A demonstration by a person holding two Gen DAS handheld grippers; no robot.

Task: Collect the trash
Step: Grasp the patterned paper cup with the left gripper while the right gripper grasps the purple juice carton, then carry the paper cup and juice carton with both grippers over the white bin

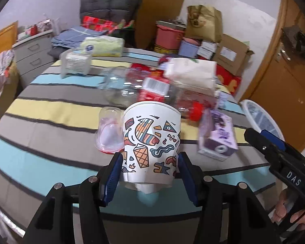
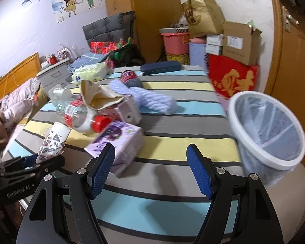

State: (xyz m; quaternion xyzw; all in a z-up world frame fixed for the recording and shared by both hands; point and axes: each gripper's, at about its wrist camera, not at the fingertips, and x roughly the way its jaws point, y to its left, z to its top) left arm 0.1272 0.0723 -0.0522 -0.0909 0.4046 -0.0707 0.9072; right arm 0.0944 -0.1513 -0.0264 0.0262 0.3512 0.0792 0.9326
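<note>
Left gripper [image 1: 150,174] pinches the patterned paper cup [image 1: 151,140] by its lower wall, jaws pressed on both sides, lifted above the near edge of the striped bedspread [image 2: 172,142] (probably for carrying to the bin). Right gripper [image 2: 150,170] spread wide, holding nothing. White bin [image 2: 268,134] stands off the bedspread's right edge.

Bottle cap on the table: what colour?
Red cap on the clear bottle, clearest in the right wrist view.
</note>
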